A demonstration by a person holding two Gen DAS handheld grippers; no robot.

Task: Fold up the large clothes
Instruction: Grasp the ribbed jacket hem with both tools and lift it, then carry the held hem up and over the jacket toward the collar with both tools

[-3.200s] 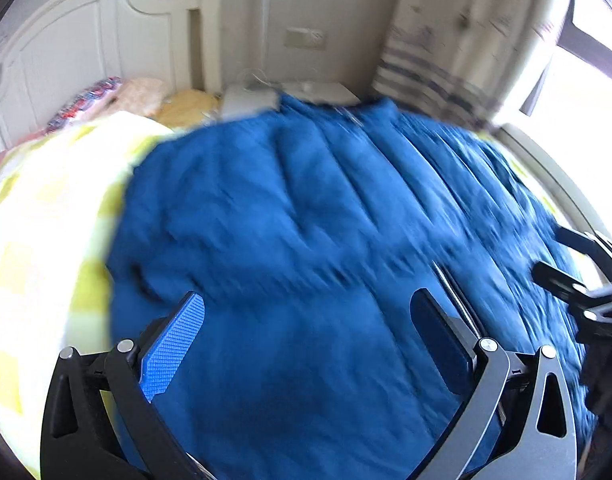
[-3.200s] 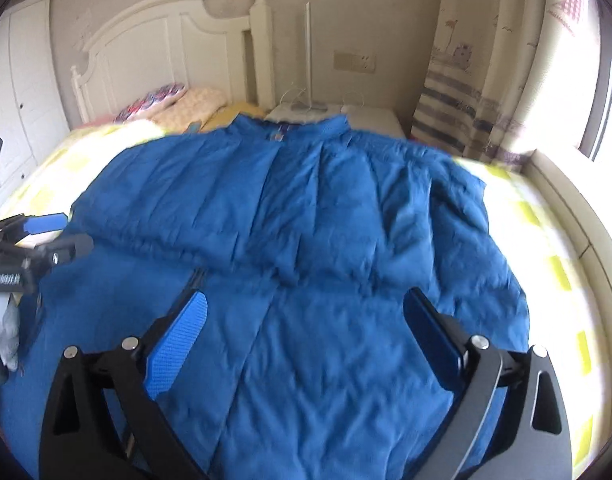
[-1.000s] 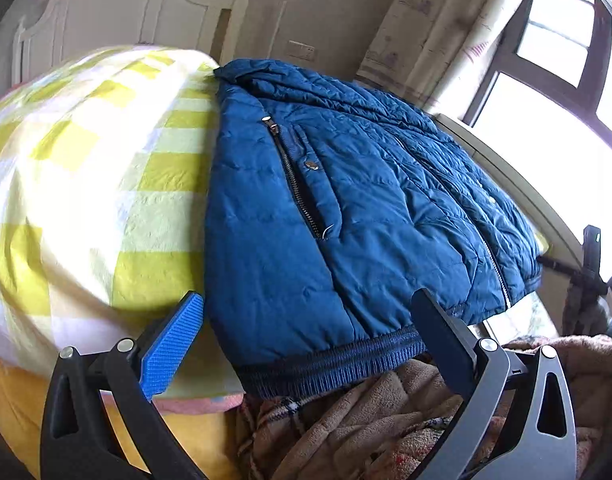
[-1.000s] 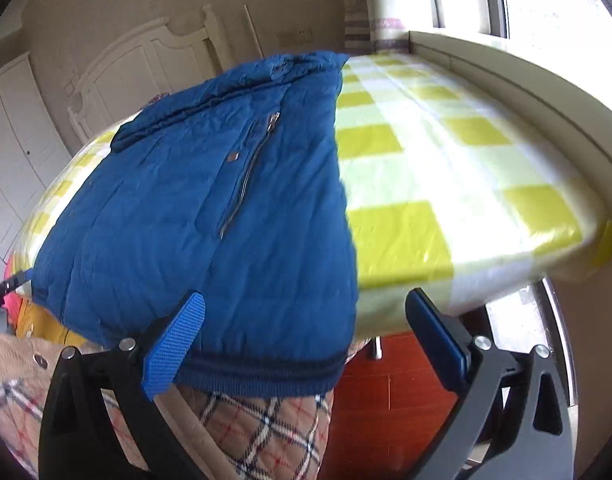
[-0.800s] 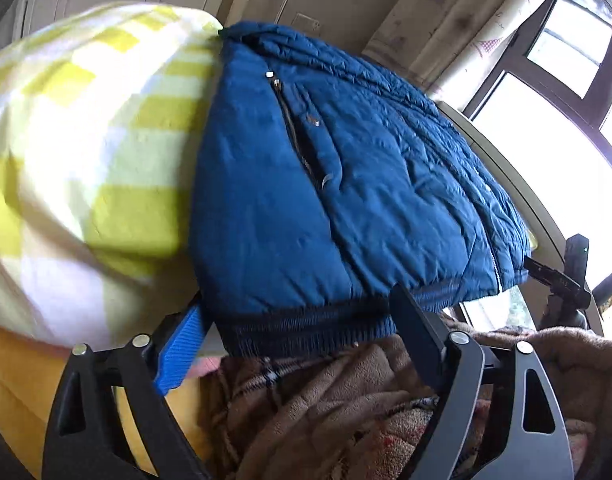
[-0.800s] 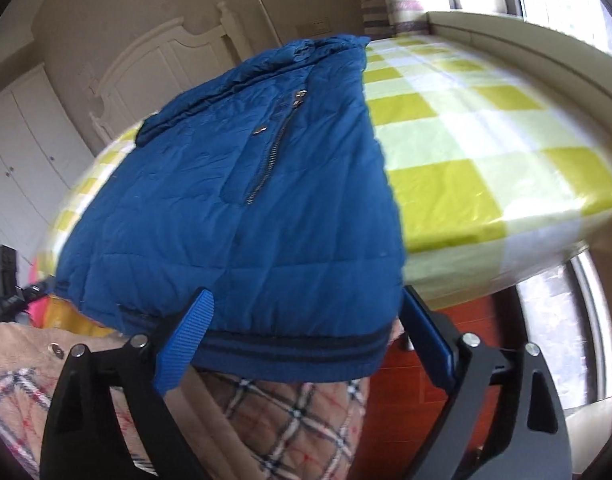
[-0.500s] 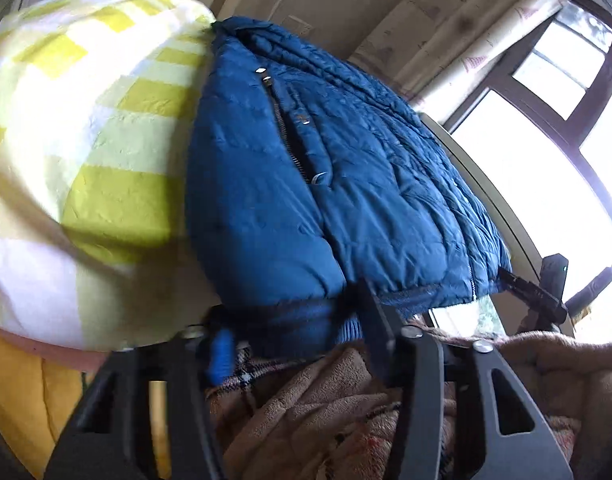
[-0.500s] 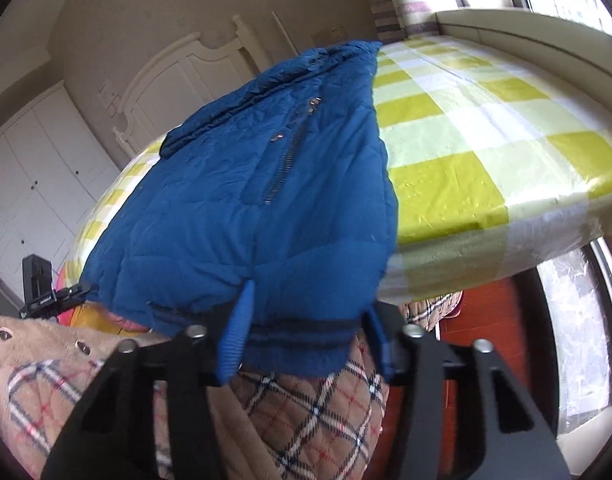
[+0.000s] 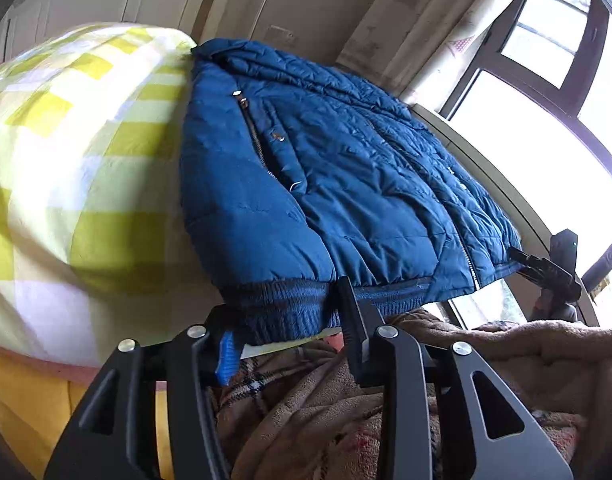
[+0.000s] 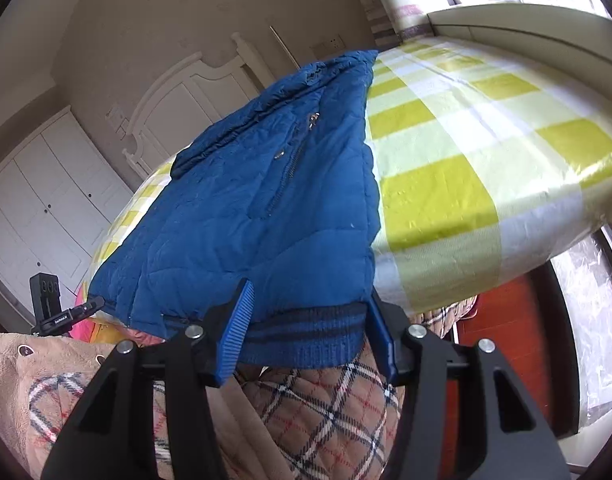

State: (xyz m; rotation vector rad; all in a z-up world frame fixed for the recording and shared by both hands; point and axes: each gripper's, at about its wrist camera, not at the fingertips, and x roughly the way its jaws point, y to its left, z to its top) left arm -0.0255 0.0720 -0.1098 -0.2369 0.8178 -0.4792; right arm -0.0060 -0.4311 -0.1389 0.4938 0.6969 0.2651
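A blue puffer jacket lies folded lengthwise on the yellow-checked bed, its ribbed hem hanging over the near edge. My left gripper is shut on the hem's left corner. In the right wrist view the same jacket reaches toward me. My right gripper holds the hem's right corner between its pads, and its jaws are opening. Each gripper also shows small in the other view: the right gripper and the left gripper.
A person's beige plaid fleece garment fills the space below both grippers. A white headboard and wardrobe doors stand behind the bed. A window with curtains and a red wooden floor lie on the right.
Both grippers stood wide open around the hem a second ago; now each has shut on a hem corner. Three seconds ago the jacket lay spread open under both grippers.
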